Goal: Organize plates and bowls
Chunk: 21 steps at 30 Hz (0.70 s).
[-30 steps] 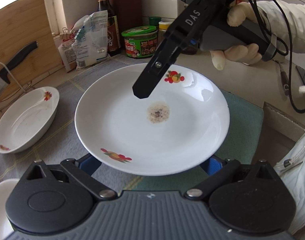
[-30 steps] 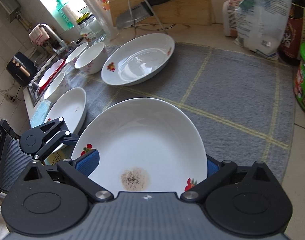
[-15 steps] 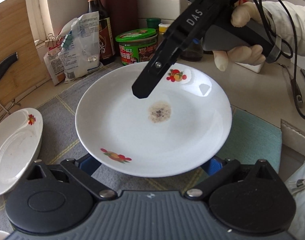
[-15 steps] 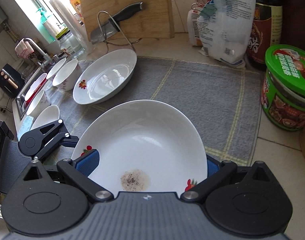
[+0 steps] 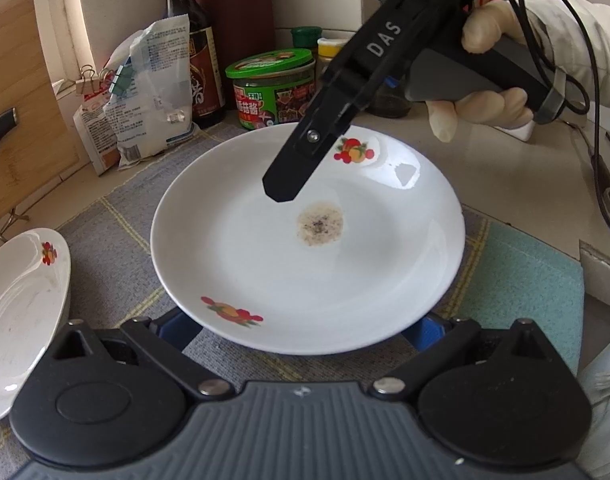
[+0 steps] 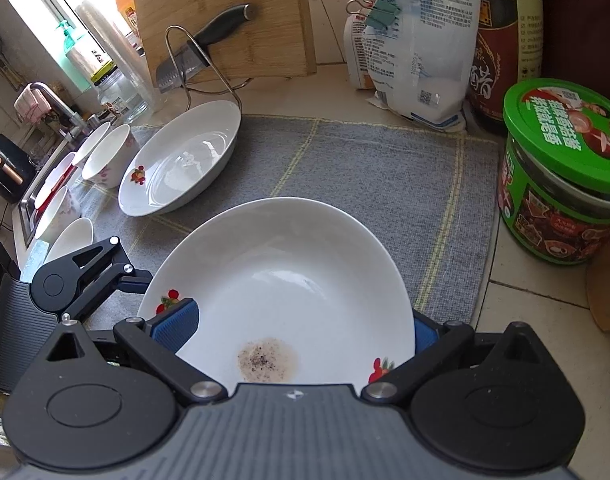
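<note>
A white plate (image 5: 305, 264) with fruit prints and a brown speckled stain hangs above the grey mat (image 6: 385, 168). My right gripper (image 6: 301, 326) is clamped slantwise across it: one blue pad (image 6: 177, 320) rests on the inner face and the other sits under the rim. In the left wrist view its upper finger (image 5: 289, 176) lies over the plate. My left gripper (image 5: 299, 326) has its fingers spread wide beneath the near rim, pads mostly hidden. A white oval dish (image 6: 181, 164) lies on the mat to the left, with bowls (image 6: 105, 152) beyond it.
A green-lidded jar (image 6: 561, 172), a dark sauce bottle (image 6: 501, 40) and a clipped bag (image 6: 409, 48) stand along the back right. A cutting board (image 6: 225, 20) with a cleaver on a wire rack is at the back. A teal cloth (image 5: 525, 280) lies beside the mat.
Both grippers and the plate have travelled together to the right along the counter. The oval dish has slid away to the left and the green jar has come nearer.
</note>
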Each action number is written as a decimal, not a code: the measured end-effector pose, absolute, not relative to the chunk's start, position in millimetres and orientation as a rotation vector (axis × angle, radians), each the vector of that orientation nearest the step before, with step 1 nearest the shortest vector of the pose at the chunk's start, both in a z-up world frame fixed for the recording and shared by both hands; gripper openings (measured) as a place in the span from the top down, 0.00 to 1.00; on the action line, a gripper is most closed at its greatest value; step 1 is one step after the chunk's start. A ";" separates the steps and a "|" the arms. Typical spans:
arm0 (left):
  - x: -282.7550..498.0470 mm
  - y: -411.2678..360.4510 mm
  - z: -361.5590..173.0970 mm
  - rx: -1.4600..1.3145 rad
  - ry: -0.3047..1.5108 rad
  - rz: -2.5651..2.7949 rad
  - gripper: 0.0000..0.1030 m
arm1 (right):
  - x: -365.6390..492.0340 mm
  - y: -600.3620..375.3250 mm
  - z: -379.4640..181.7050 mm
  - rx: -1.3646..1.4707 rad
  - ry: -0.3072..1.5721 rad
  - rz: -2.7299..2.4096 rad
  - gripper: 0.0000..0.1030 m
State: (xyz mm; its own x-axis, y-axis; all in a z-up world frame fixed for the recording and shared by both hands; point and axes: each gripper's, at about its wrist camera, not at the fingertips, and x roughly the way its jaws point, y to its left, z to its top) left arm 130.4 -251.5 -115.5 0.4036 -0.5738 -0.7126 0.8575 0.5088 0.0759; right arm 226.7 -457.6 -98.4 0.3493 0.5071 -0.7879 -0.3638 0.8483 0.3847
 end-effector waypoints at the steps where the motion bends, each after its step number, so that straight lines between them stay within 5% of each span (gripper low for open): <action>1: 131.2 -252.1 -115.9 0.476 0.685 -0.946 0.01 | 226.8 -458.2 -99.2 0.153 1.073 0.565 0.00; 21: 140.1 -260.1 -121.4 0.451 0.696 -0.930 0.01 | 234.3 -457.6 -107.4 0.115 1.048 0.497 0.00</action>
